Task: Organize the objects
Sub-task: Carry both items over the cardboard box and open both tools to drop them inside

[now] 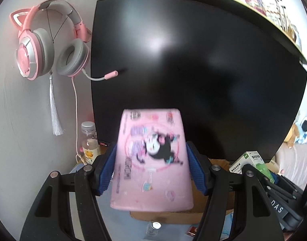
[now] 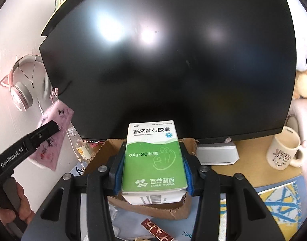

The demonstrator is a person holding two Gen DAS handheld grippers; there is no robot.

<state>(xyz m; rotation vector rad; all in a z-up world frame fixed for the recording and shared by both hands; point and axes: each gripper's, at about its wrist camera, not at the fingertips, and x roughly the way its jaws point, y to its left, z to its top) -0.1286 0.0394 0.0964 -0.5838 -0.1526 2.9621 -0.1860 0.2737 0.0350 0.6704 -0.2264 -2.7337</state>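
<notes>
My left gripper [image 1: 151,166] is shut on a pink tissue pack [image 1: 151,160] printed with a cartoon figure and holds it in the air above an open cardboard box [image 1: 165,217]. The pack also shows at the left of the right wrist view [image 2: 53,132]. My right gripper [image 2: 153,166] is shut on a green and white medicine box [image 2: 153,160] and holds it above the same cardboard box [image 2: 153,208]. The medicine box also shows at the lower right of the left wrist view [image 1: 251,162].
A large black monitor [image 1: 193,70] stands close behind the box. Pink cat-ear headphones [image 1: 51,42] hang on the wall at left, a small bottle [image 1: 90,142] below them. A white mug [image 2: 284,150] stands on the desk at right. A red packet [image 2: 157,231] lies near the front.
</notes>
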